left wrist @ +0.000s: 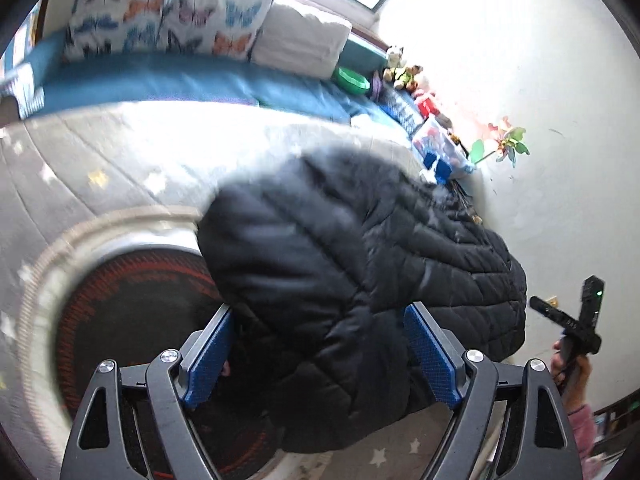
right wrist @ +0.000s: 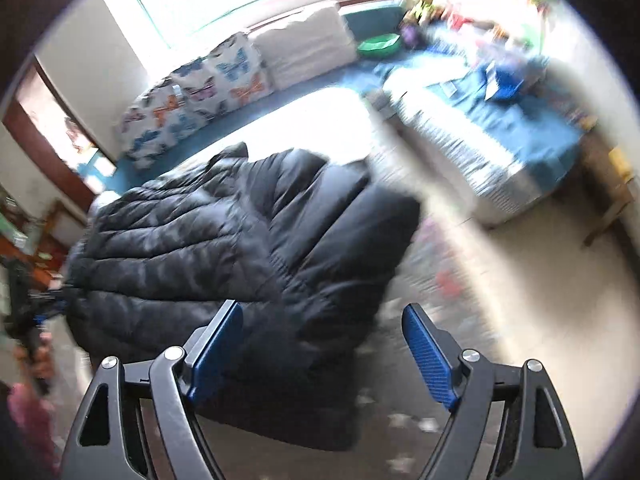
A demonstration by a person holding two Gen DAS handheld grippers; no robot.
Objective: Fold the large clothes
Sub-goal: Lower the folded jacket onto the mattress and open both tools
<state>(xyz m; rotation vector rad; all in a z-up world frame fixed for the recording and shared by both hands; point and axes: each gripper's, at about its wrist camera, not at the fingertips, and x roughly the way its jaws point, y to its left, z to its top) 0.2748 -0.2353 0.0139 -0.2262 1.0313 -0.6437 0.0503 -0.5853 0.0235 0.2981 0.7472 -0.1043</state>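
Left wrist view first. Black puffer jacket (left wrist: 360, 272) filling the middle, bunched into a thick, rounded heap on a grey star-print mat (left wrist: 80, 168), one edge draped over a round red-and-black rug (left wrist: 132, 300) at 8 o'clock. Left gripper (left wrist: 320, 356) with blue pads spread wide; jacket bulk sitting between them, but contact impossible to confirm, so no clamp called here. Off at 3 o'clock, just past the jacket's far edge, the right gripper (left wrist: 576, 320) held up in a pink-sleeved hand. Butterfly-print cushions (left wrist: 168, 16) up at 11 o'clock, toys strung along the wall at 1 o'clock.

Over to the right wrist view. Same jacket (right wrist: 240, 248) lying from 9 o'clock across to centre, quilted panels stacked in what looks like a doubled layer, one side lapped over the body. Right gripper (right wrist: 322, 350) also gaping, pads apart; its left pad right at the jacket's near edge, the right pad over bare floor. Nothing gripped. Heavy motion blur throughout. Left gripper glimpsed as a dark smear at 9 o'clock, by the jacket's far side.

Progress call: partway. Apparently at least one fold in, bulk gathered rather than spread flat. Still lumpy and uneven, edges not squared, sleeves not clearly visible. Probably left: another fold across, then pressing and tidying into a compact bundle.
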